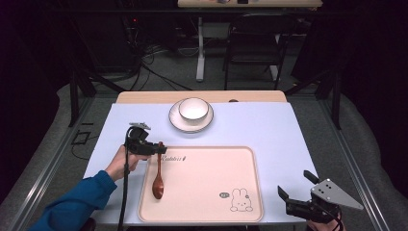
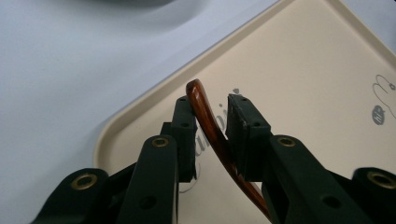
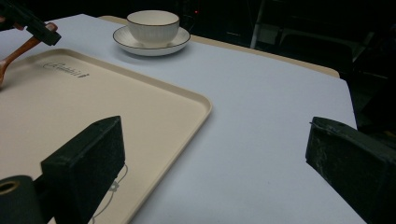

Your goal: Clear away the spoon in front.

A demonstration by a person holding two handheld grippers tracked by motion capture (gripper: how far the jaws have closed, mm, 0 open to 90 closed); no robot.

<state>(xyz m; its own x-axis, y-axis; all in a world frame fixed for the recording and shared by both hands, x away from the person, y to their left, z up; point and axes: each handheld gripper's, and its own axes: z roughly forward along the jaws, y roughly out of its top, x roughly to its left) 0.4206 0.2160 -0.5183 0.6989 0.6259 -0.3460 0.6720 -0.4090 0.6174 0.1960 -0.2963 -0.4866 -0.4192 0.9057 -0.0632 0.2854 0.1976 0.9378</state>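
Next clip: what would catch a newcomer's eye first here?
Probably the brown wooden spoon lying on the cream tray, its handle between the jaws of the left hand-held gripper at the tray's far left corner. Next, the white bowl on its saucer beyond the tray, and the right hand-held gripper open at the table's near right.

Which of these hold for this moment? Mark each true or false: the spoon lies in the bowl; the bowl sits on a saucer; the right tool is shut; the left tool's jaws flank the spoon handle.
1. The spoon lies in the bowl. False: it is on the tray.
2. The bowl sits on a saucer. True.
3. The right tool is shut. False: its jaws stand wide apart, empty.
4. The left tool has its jaws on either side of the spoon handle. True.
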